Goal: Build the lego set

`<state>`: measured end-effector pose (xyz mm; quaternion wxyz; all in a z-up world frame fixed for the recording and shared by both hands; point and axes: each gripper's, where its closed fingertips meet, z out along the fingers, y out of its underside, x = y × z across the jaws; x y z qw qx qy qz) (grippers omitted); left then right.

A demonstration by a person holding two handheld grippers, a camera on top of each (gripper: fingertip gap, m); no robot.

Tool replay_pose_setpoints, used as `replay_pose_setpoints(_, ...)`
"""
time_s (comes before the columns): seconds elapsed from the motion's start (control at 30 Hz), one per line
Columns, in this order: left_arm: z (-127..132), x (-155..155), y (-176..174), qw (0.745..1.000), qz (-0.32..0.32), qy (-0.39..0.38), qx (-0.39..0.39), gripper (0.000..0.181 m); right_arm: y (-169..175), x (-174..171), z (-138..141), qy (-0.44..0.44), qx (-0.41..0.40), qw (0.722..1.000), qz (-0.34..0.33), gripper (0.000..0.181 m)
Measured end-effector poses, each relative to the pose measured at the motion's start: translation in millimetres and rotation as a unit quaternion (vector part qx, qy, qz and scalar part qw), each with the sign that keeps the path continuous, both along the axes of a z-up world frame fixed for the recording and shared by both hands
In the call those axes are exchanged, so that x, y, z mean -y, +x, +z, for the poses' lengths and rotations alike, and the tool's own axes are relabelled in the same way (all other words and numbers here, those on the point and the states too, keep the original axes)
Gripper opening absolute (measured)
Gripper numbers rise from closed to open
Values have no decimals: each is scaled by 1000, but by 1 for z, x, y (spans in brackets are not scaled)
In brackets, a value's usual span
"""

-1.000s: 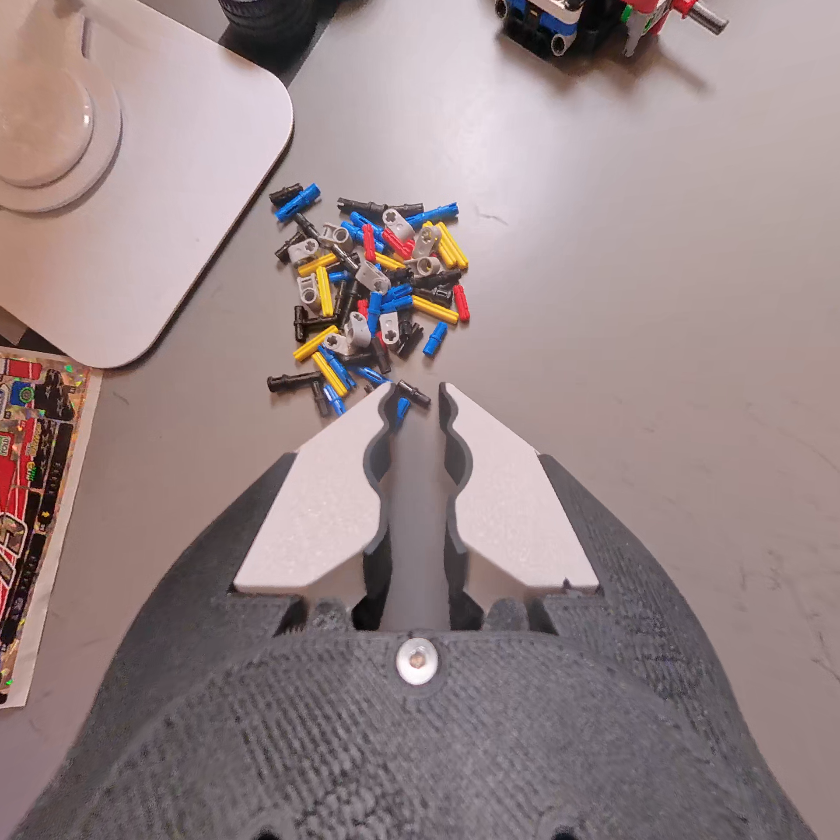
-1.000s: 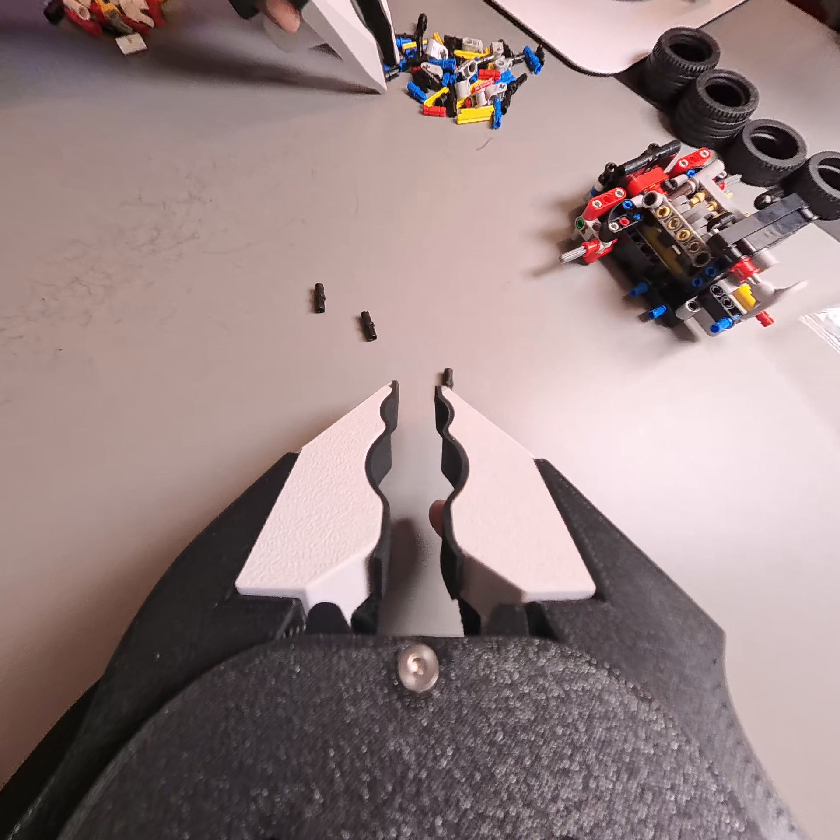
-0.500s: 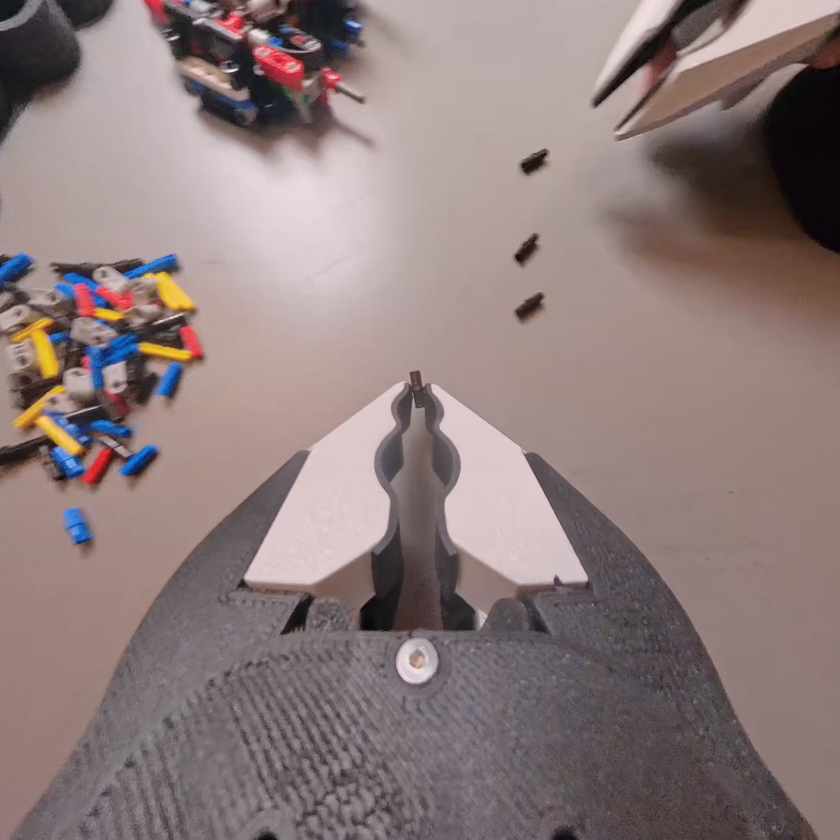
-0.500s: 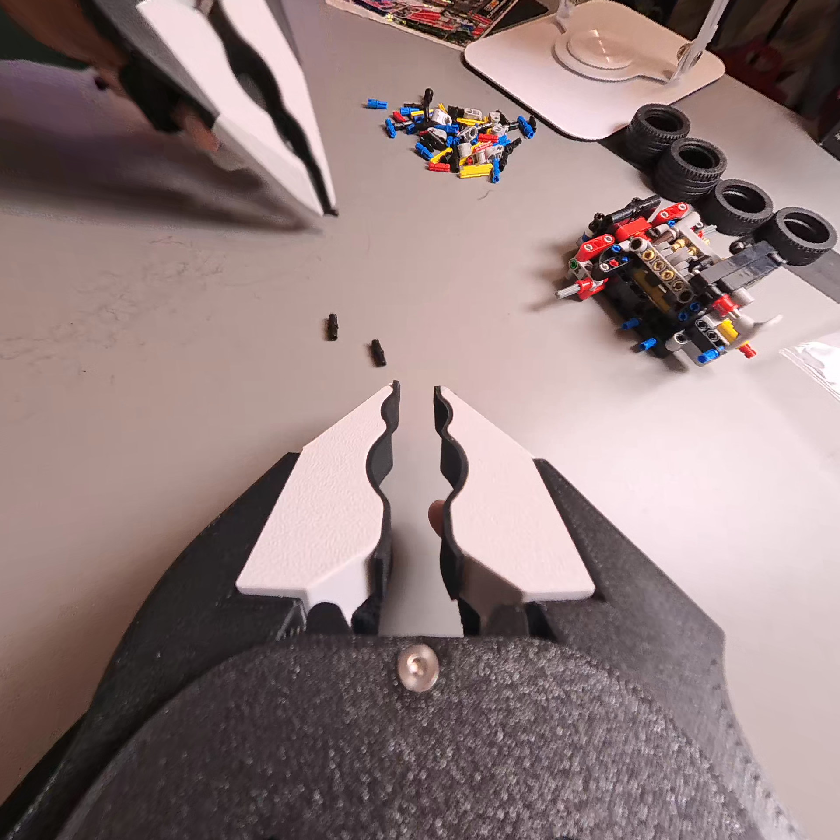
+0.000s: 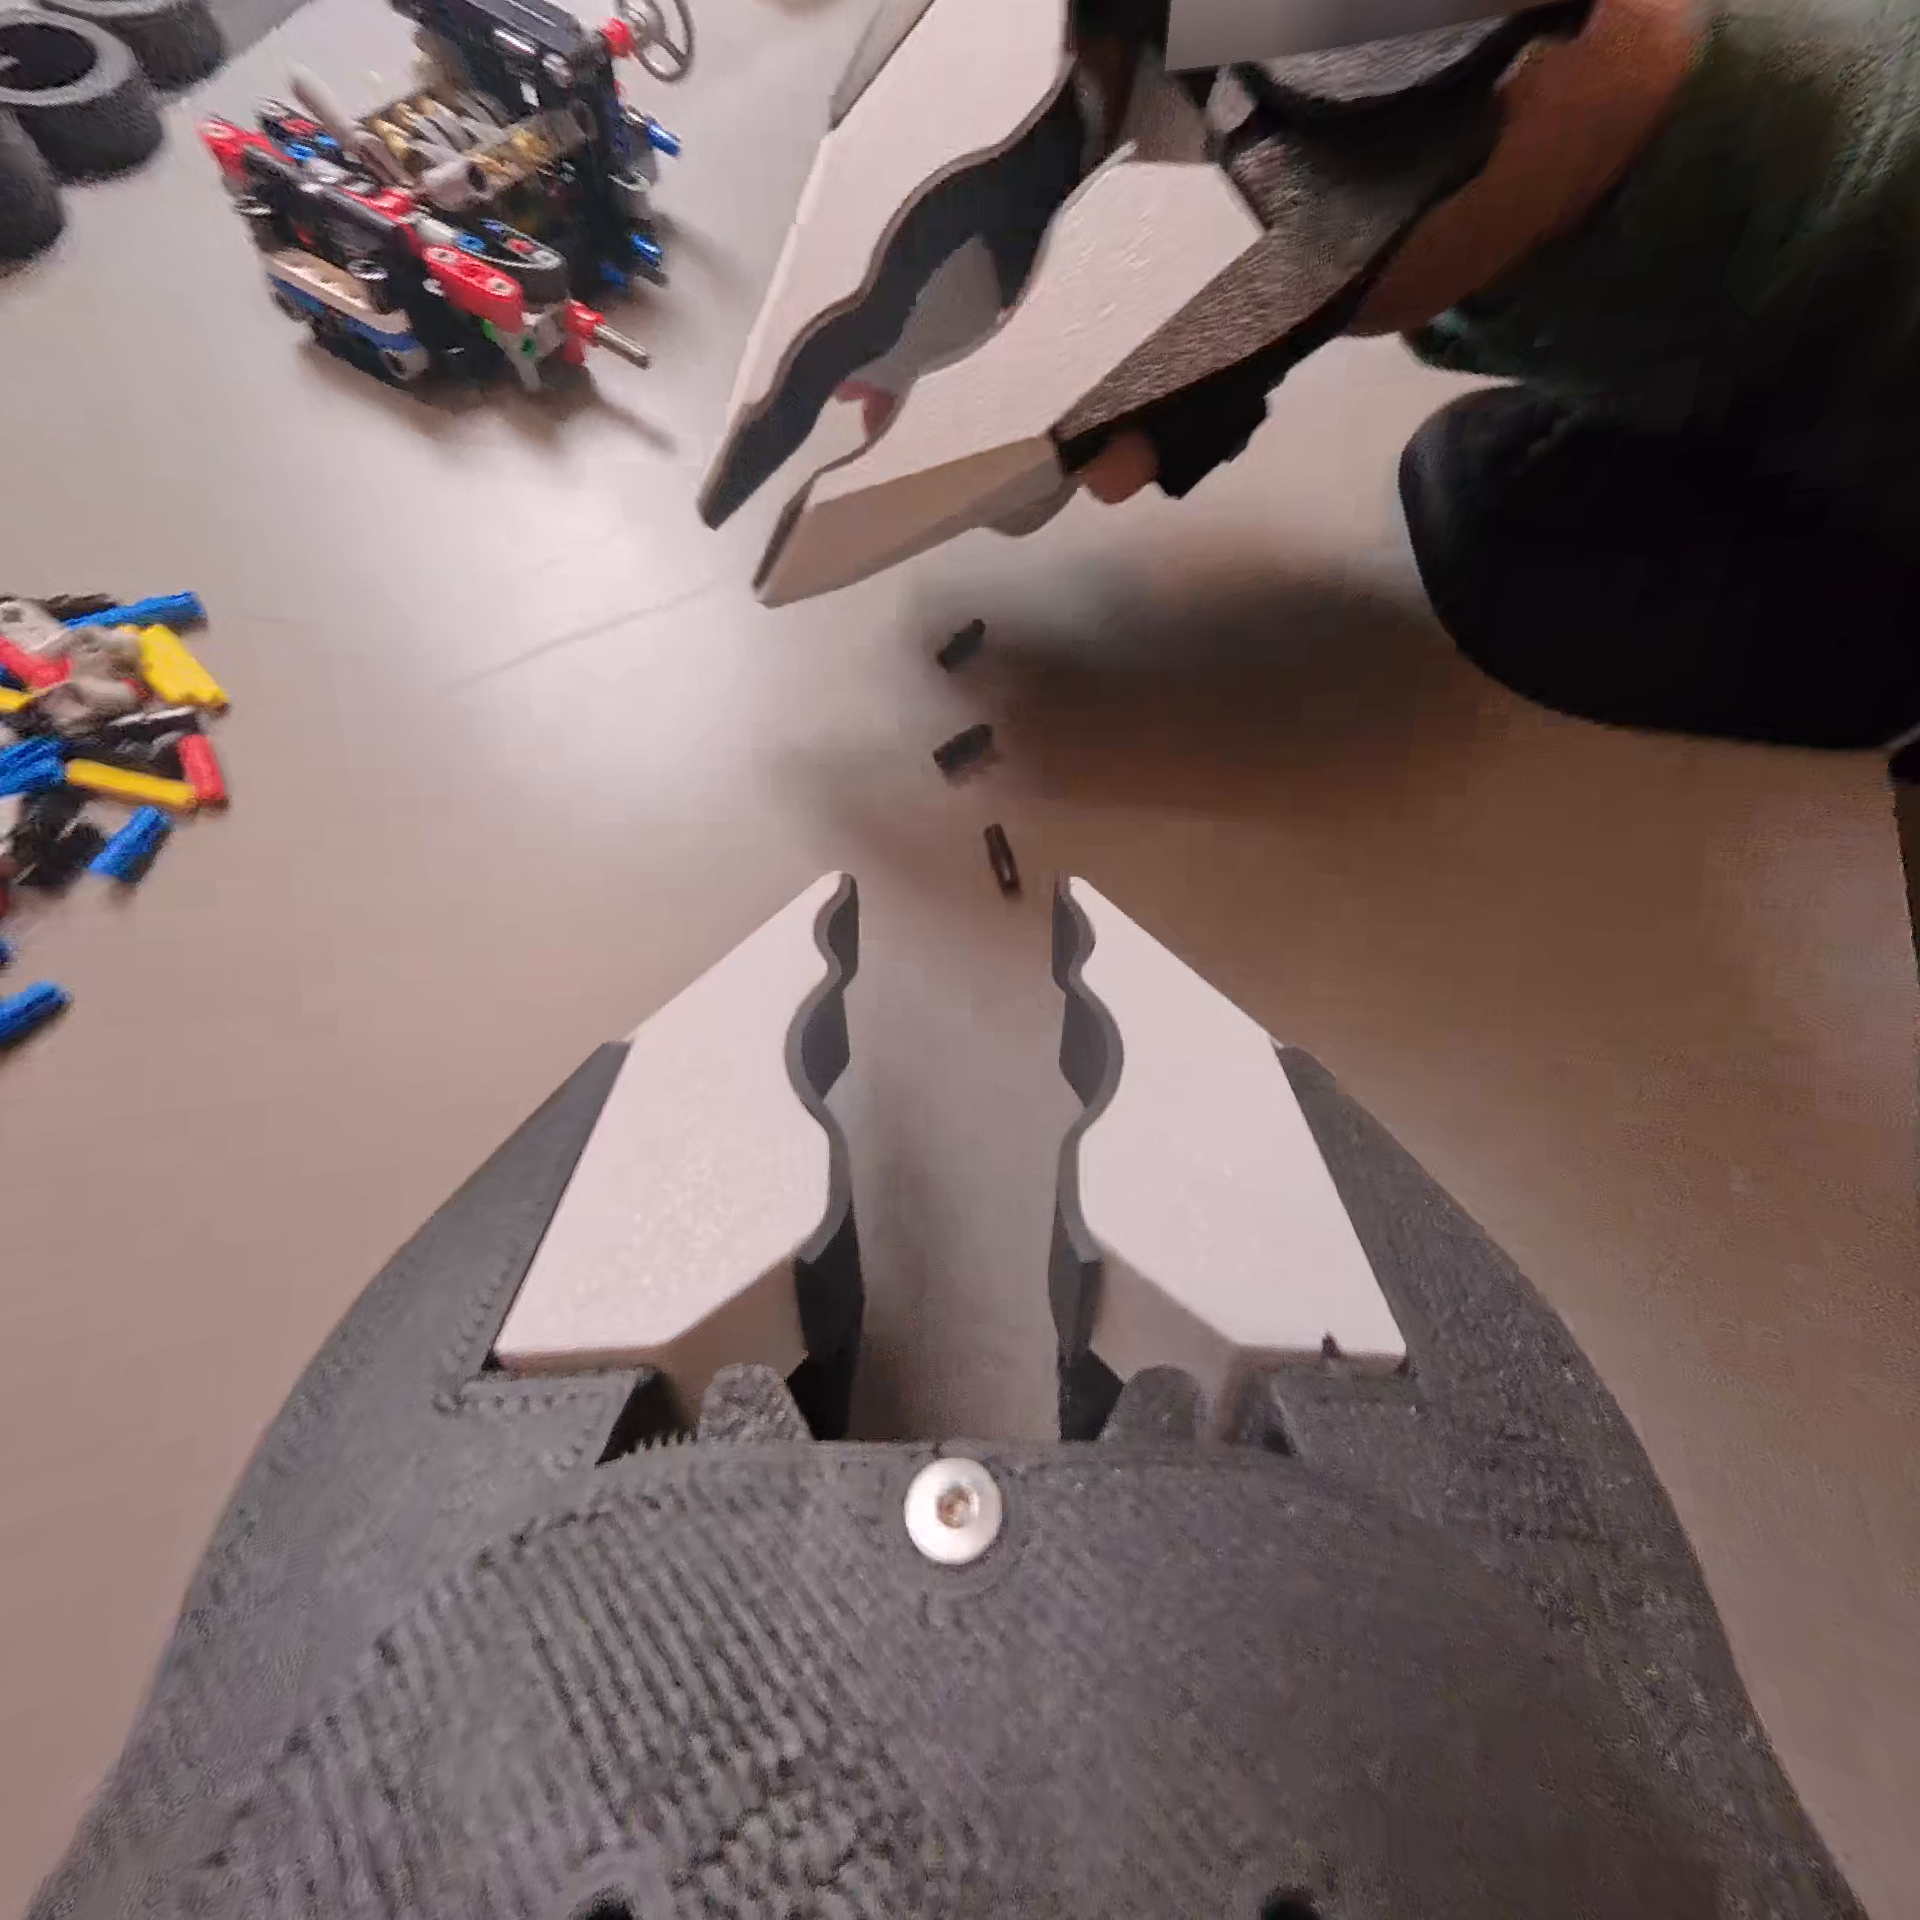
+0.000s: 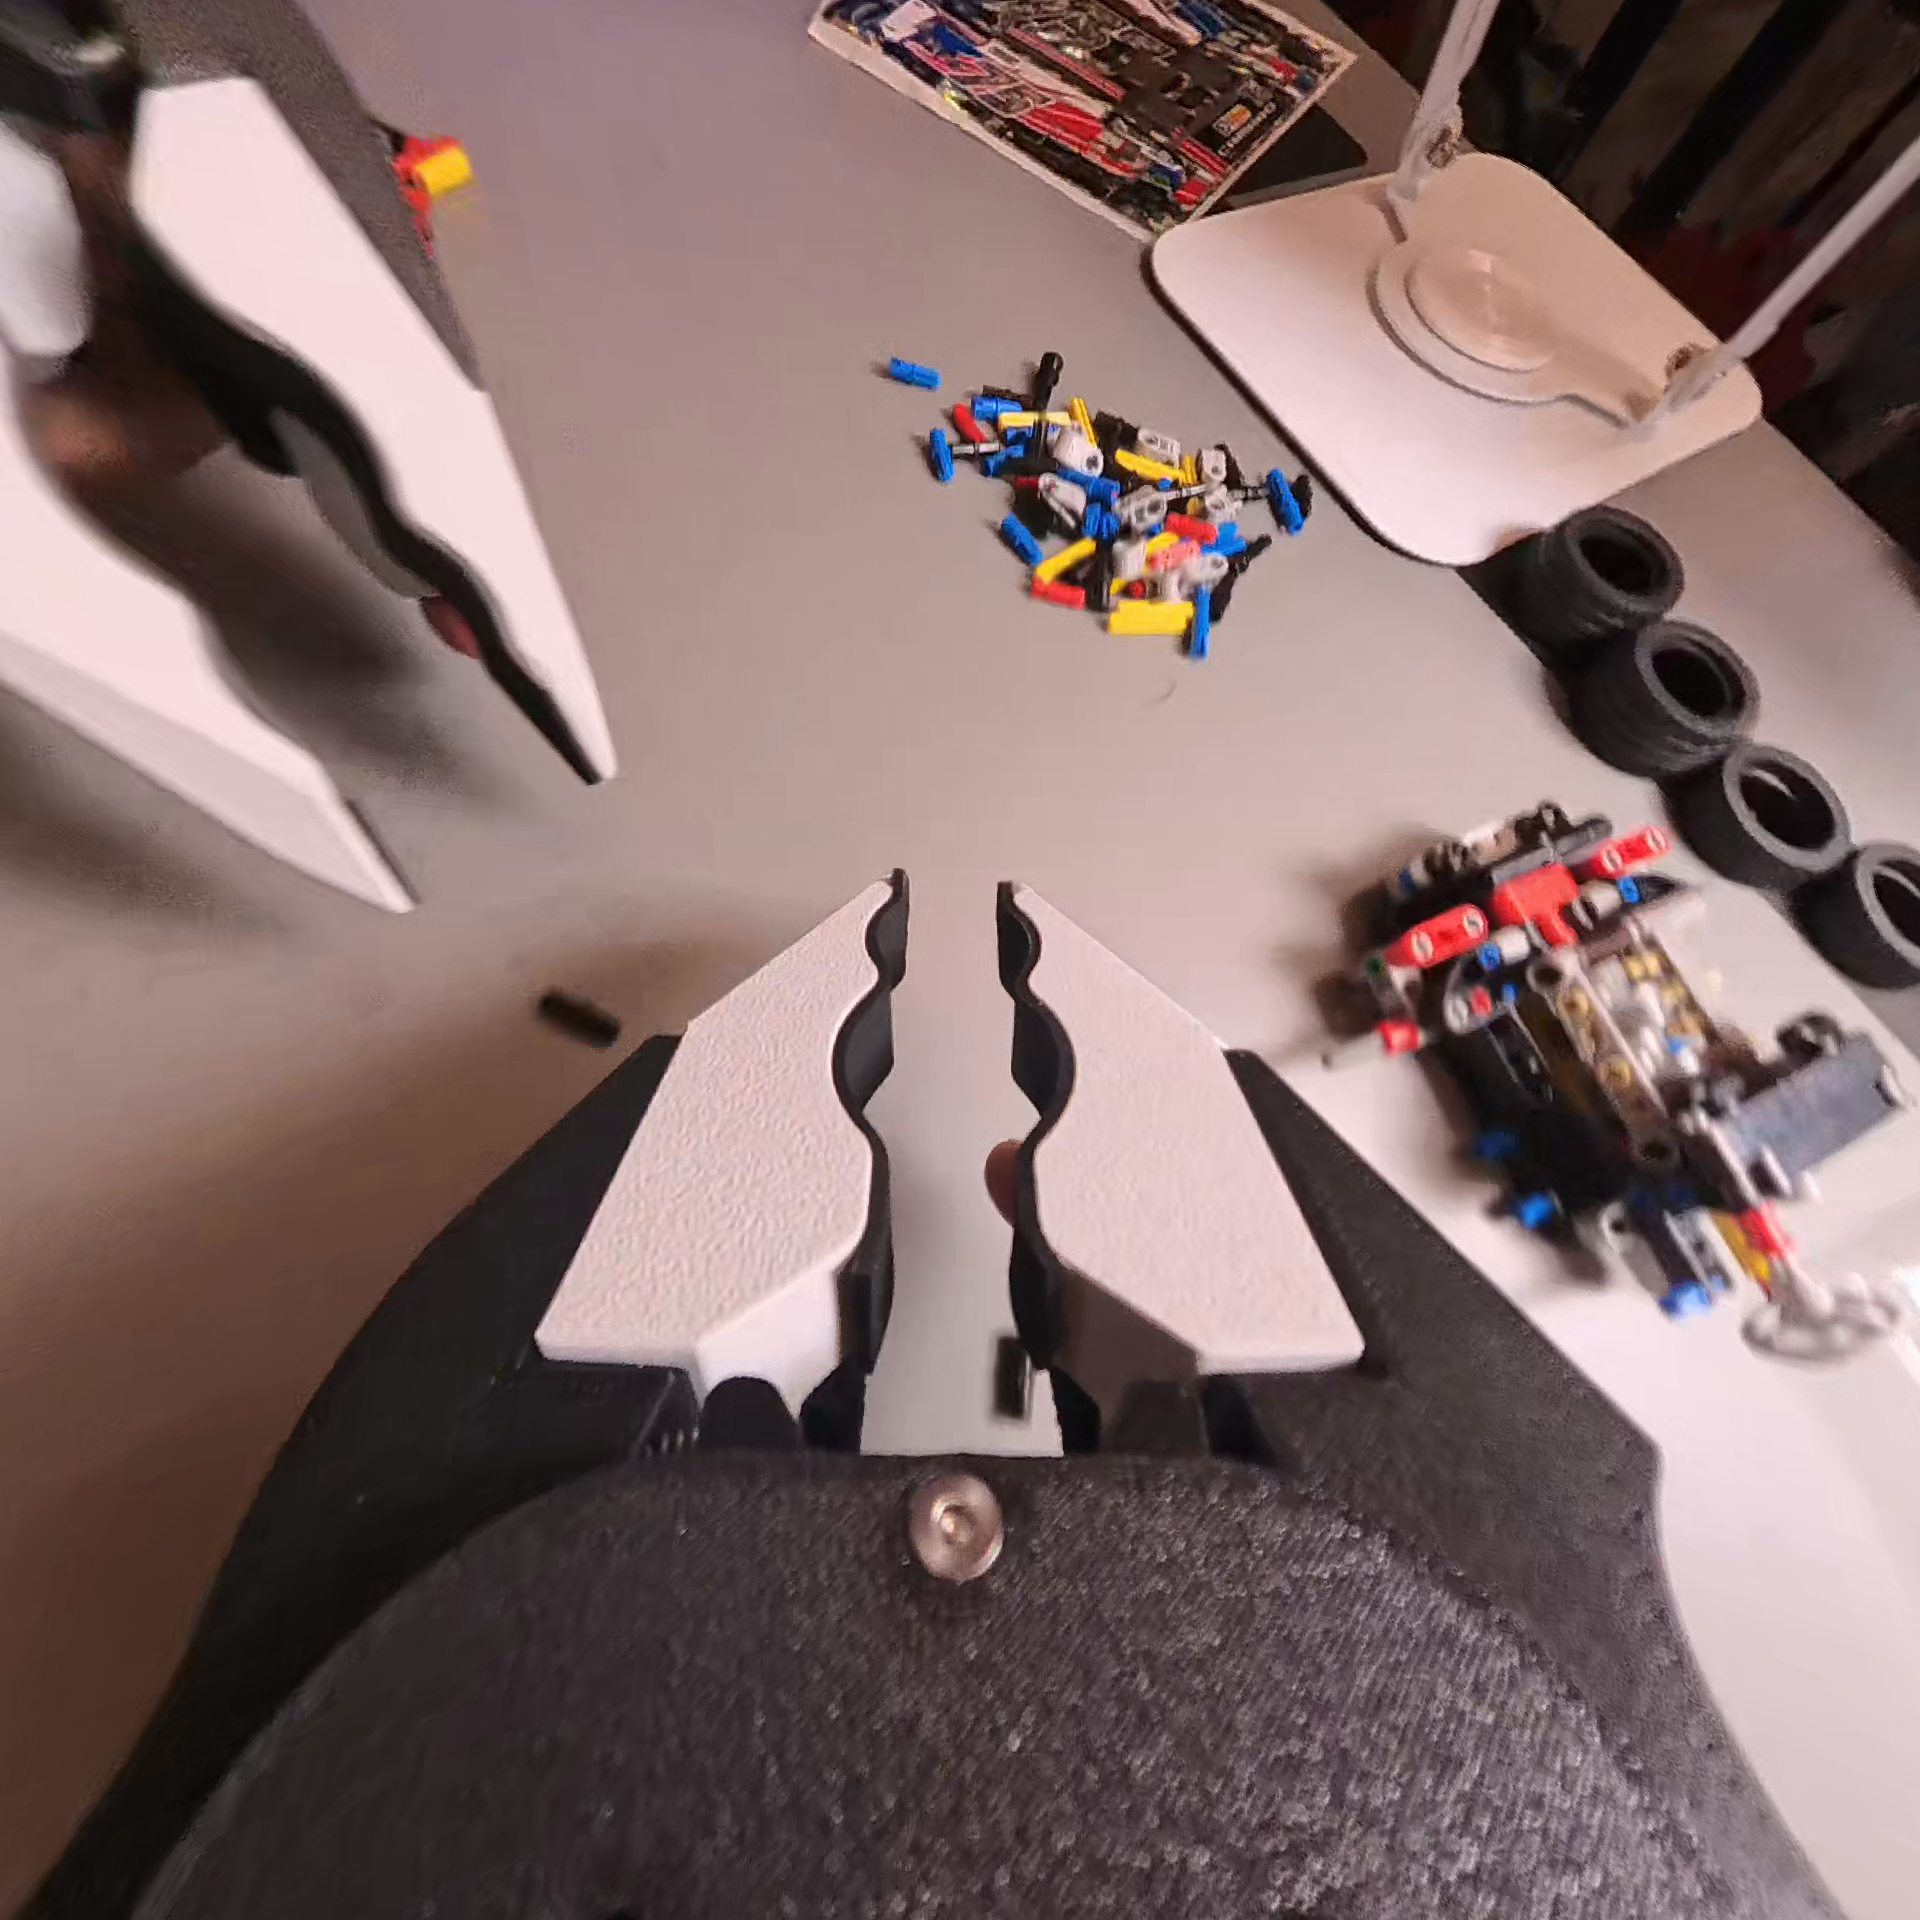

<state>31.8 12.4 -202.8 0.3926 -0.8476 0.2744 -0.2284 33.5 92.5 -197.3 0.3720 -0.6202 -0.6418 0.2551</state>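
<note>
My left gripper (image 5: 956,888) is open and empty, low over the table. Three small black pins (image 5: 964,750) lie in a row just ahead of it, the nearest (image 5: 1001,857) by its right fingertip. My right gripper (image 6: 951,883) is slightly open and empty; it also shows in the left wrist view (image 5: 748,551), hovering beyond the pins. In the right wrist view one black pin (image 6: 579,1018) lies to the gripper's left and another (image 6: 1010,1377) shows between its fingers near their base. The part-built model (image 6: 1590,1049) stands to the right. The left gripper (image 6: 499,842) shows at the upper left there.
A pile of coloured pins (image 6: 1122,509) lies ahead. Black tyres (image 6: 1704,707) line up beside the model. A white stand base (image 6: 1444,353) and a printed booklet (image 6: 1091,94) are at the back. A person's sleeved arm (image 5: 1662,312) holds the right gripper. About 8 cm separates my left fingertips from my right.
My left gripper closed on a black pin at the pile, carried it to the row of pins and has now opened. The right gripper has lifted and turned toward the pile.
</note>
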Motion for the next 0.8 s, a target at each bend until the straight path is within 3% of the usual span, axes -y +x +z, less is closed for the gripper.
replay_pose_setpoints(0.17,14,25,-39,995,89,36,30,36,-64,-27,-10,4,29,999,13,14)
replay_pose_setpoints(0.3,16,44,-62,988,136,62,35,36,-96,-46,-26,10,68,997,17,13)
replay_pose_setpoints(0.53,24,50,-74,984,152,83,51,35,-110,-54,-34,19,103,994,30,8)
replay_pose_setpoints(0.8,24,51,-76,984,150,89,42,35,-104,-50,-30,11,113,992,52,1)
